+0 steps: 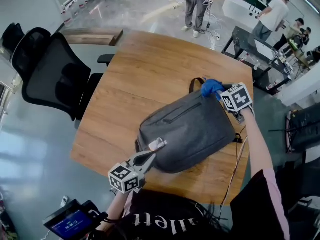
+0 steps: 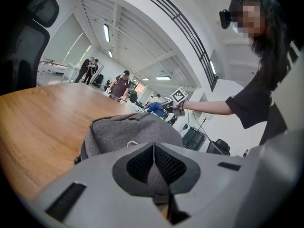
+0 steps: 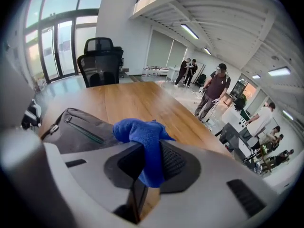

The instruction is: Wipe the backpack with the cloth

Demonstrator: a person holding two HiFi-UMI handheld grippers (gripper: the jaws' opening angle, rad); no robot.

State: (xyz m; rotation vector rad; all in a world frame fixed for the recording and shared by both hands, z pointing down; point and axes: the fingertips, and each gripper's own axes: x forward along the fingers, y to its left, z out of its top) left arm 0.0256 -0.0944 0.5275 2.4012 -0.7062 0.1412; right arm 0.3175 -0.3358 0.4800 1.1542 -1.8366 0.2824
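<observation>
Backpack (image 1: 187,131) lies flat on the tabletop (image 1: 130,74), between both tools. The left tool (image 1: 150,154) is closed on its nearest edge. The right tool (image 1: 218,92) pinches the blue cloth (image 1: 210,87) at its tip, by the far end. Rough fabric may drag the cloth out during the wipe.

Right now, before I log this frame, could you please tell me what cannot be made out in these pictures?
- Head view: the underside of the backpack, hidden by its own body.
- Right gripper view: whether the cloth touches the backpack; the body of the right gripper hides it.
- Left gripper view: whether the left gripper, jaws together, pinches fabric; its body hides the contact.
- Head view: print on the screen, too small.
</observation>
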